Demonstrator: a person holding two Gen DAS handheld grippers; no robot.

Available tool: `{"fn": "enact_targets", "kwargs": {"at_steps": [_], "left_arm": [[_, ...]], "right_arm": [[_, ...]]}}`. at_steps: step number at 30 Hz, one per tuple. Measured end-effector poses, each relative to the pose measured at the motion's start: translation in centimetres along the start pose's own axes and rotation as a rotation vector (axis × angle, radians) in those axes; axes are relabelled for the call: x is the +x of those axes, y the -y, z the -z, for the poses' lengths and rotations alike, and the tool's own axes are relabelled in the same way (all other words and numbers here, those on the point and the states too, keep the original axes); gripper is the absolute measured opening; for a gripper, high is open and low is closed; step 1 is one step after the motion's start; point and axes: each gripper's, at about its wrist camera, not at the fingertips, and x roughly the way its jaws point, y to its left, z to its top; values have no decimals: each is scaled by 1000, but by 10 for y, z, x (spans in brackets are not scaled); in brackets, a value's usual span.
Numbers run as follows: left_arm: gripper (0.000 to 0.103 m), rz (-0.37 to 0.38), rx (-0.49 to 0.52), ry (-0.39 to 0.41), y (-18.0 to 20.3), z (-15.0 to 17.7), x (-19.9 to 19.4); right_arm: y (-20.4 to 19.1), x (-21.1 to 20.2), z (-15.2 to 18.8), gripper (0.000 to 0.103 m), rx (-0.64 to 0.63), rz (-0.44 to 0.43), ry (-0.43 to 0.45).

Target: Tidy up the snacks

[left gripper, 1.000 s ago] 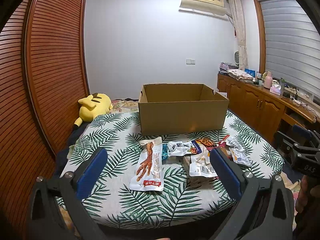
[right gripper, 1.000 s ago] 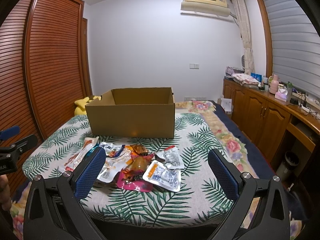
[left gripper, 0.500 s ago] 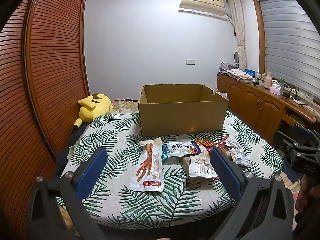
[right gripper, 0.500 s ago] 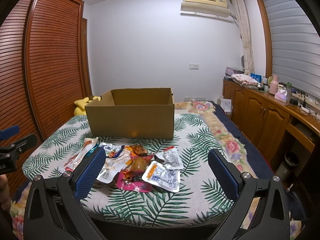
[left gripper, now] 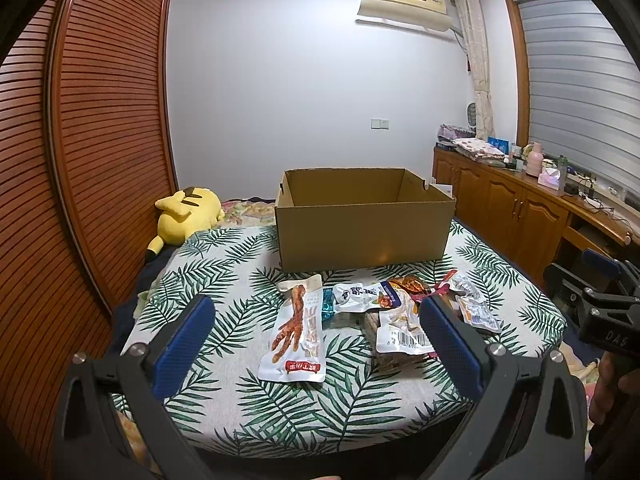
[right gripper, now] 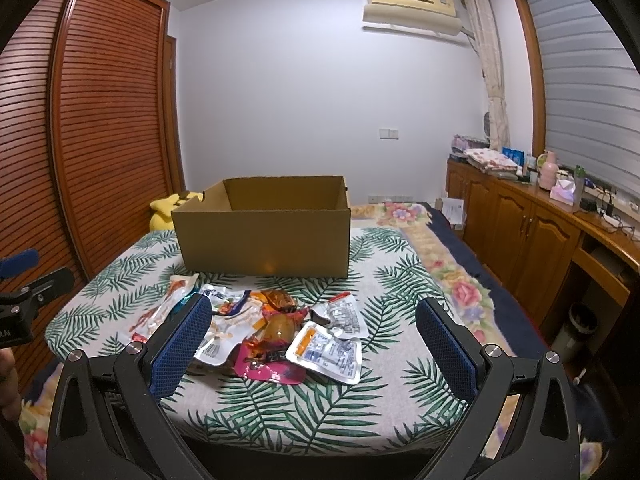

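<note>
Both tools hang short of the pile with nothing between their fingers: the left hand-held gripper [left gripper: 316, 330] is spread wide over the chicken-foot packet [left gripper: 295, 336], and the right hand-held gripper [right gripper: 313, 330] is equally wide over the orange-and-white pouch [right gripper: 329, 352]. The snacks [right gripper: 264, 328] lie loose and overlapping on the leaf-print cloth of the bed [right gripper: 360, 408], just in front of the open cardboard box [right gripper: 266, 226], which looks empty as far as its inside shows. I would start with the outlying flat packets, pinching each by a free edge rather than its slippery face, since grabbing into the heap risks dragging neighbours along.
</note>
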Motion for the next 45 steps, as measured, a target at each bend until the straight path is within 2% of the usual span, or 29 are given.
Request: {"fn": "enact_targets", "kwargs": {"at_steps": [12, 21, 28, 33, 40, 45], "left_arm": [[103, 9, -4, -39, -6, 12, 16], [103, 39, 3, -111, -27, 15, 57], [103, 83, -7, -193, -46, 19, 98], [102, 123, -17, -237, -55, 20, 125], [101, 155, -16, -316, -61, 26, 159], [100, 186, -17, -375, -61, 28, 181]], "right_arm": [[0, 10, 8, 103, -21, -9, -24], [6, 41, 19, 102, -60, -56, -100], [27, 74, 24, 99, -48, -88, -176], [43, 106, 19, 88, -34, -122, -241], [61, 157, 16, 78, -30, -165, -347], [64, 189, 19, 68, -50, -192, -418]]}}
